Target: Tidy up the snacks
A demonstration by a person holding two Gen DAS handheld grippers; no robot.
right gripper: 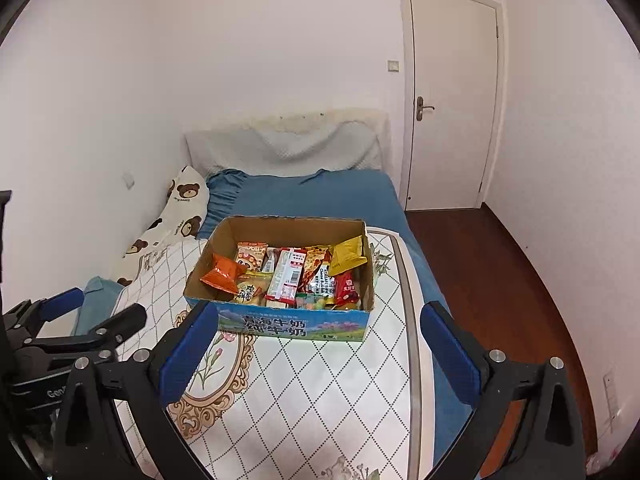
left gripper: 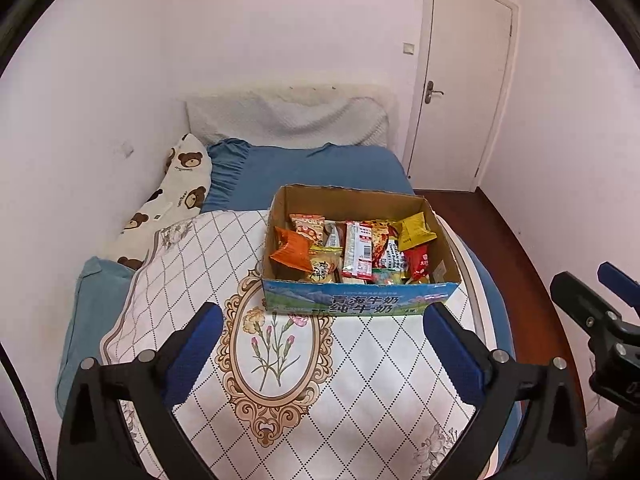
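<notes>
Blue-padded left gripper [left gripper: 324, 340] spread wide, empty, above the quilted floral mat [left gripper: 280, 380]. Right gripper [right gripper: 316, 340] likewise wide, empty, hovering beside it. Cardboard milk carton box [left gripper: 360, 304] sits on the mat just ahead, packed with snack packets [left gripper: 360, 248]: orange bag [left gripper: 292, 250] left, yellow bag [left gripper: 412, 232] right. Blue bedsheet [left gripper: 320, 176] beyond.

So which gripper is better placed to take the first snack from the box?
Probably the right gripper: the box sits straight between its open fingers. The left gripper, also open and empty, has the box off toward its right finger.
</notes>
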